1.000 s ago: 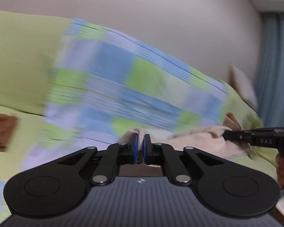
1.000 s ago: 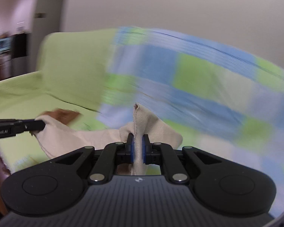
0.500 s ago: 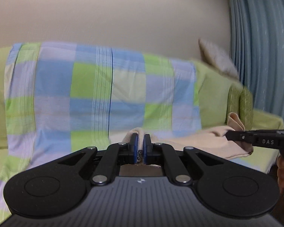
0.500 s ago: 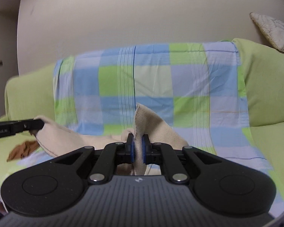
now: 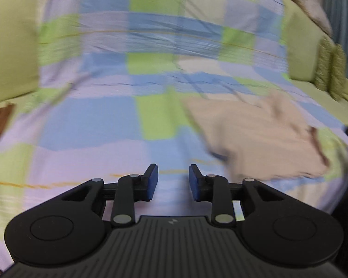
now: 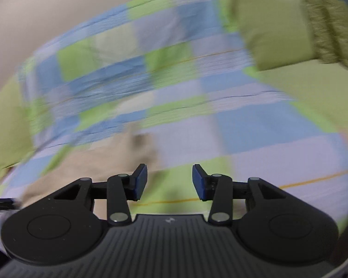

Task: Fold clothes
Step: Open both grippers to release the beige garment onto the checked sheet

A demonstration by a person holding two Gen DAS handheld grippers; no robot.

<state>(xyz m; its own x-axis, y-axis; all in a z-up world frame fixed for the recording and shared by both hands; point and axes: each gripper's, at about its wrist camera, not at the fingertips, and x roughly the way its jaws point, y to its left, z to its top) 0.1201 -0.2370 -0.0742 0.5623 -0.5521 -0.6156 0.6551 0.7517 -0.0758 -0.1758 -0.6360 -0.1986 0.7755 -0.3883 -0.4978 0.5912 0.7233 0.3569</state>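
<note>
Checked blue-green-lilac cotton sofa cover [image 5: 99, 125] carries the released beige knit garment [image 5: 255, 139]; left gripper [image 5: 173, 183] and right gripper [image 6: 170, 181], both wide open and empty, judged ready to regrasp an edge for folding.

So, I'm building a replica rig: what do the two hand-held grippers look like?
Both match. The left hand-held gripper and right hand-held gripper have matte black bodies with a ribbed grey centre plate bearing a small white logo, round side discs, black linkage arms with silver pivot pins, and blue finger pads. No cables or sleeves show.
</note>
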